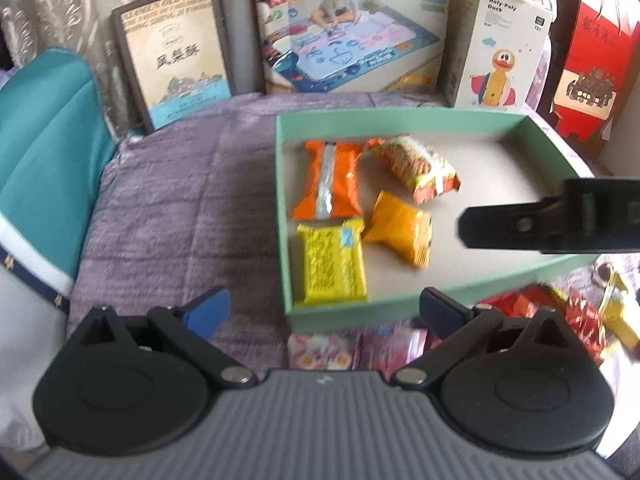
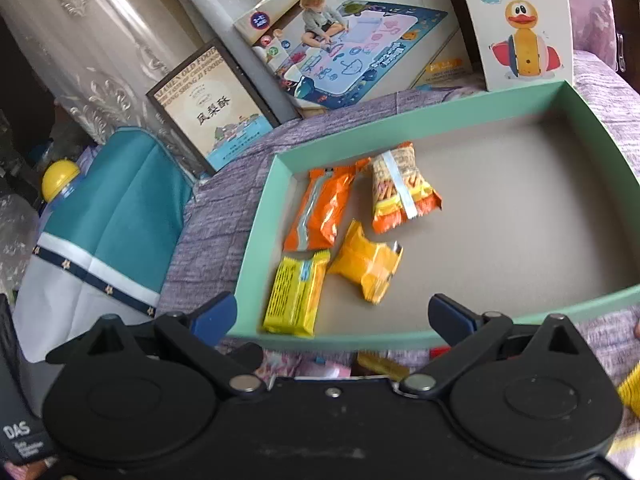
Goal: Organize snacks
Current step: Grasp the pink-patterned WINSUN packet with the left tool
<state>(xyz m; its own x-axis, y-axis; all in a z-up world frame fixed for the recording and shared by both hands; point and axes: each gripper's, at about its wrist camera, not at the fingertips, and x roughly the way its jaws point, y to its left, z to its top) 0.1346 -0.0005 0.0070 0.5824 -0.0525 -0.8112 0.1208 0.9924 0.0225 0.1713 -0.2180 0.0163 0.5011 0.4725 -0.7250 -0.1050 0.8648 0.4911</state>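
- Now the left gripper [image 1: 325, 314] is wide open and holds nothing; its blue fingertips [image 1: 208, 310] hover above the purple blanket [image 1: 180, 200], at the near wall of the green box [image 1: 360, 312]
- Just ahead of it, inside the box, lies the yellow packet [image 1: 331, 266], touching the orange packet [image 1: 328, 184] behind it
- To the right of these rest the golden packet [image 1: 400, 228] and the noodle snack [image 1: 416, 168]
- Also the right gripper [image 2: 332, 318] is wide open and empty, at the same near wall [image 2: 340, 340]
- Below the left gripper, pink packets [image 1: 324, 350] lie outside the box, and red wrappers [image 1: 520, 304] to its right
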